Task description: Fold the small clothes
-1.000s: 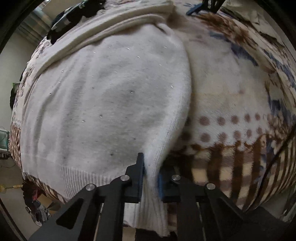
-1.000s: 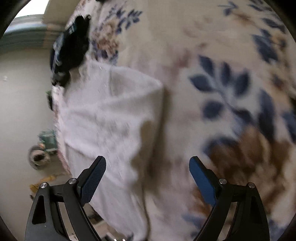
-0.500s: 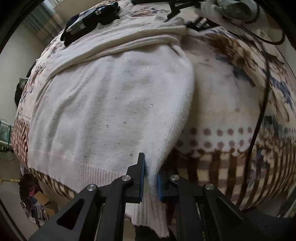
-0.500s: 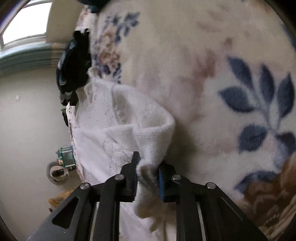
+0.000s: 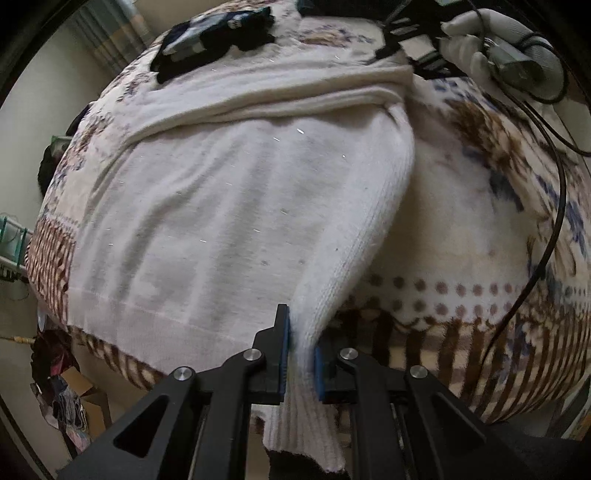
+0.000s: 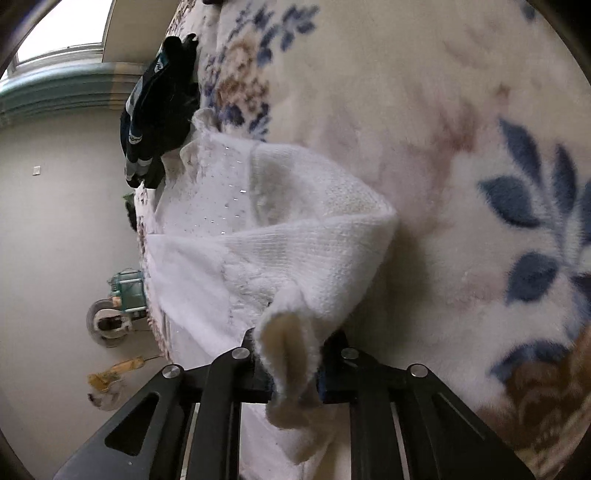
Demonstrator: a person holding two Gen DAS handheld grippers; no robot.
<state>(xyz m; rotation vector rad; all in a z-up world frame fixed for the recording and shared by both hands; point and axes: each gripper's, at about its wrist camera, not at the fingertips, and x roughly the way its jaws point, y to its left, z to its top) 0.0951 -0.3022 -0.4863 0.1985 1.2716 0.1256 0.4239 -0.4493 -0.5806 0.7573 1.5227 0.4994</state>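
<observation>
Left tongs (image 5: 300,356) pinching the white knit sweater's (image 5: 229,229) ribbed hem corner; right tongs (image 6: 295,373) clamping its bunched edge. Sweater lying on the floral blanket (image 6: 461,110), dark garment (image 6: 159,110) lying beside it.

text: none I can read | dark garment (image 5: 214,35) has pale markings, too blurred | labels/numbers: none I can see

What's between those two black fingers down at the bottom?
In the left wrist view, the white knitted sweater's ribbed hem, pinched between the left gripper's fingers.
</observation>
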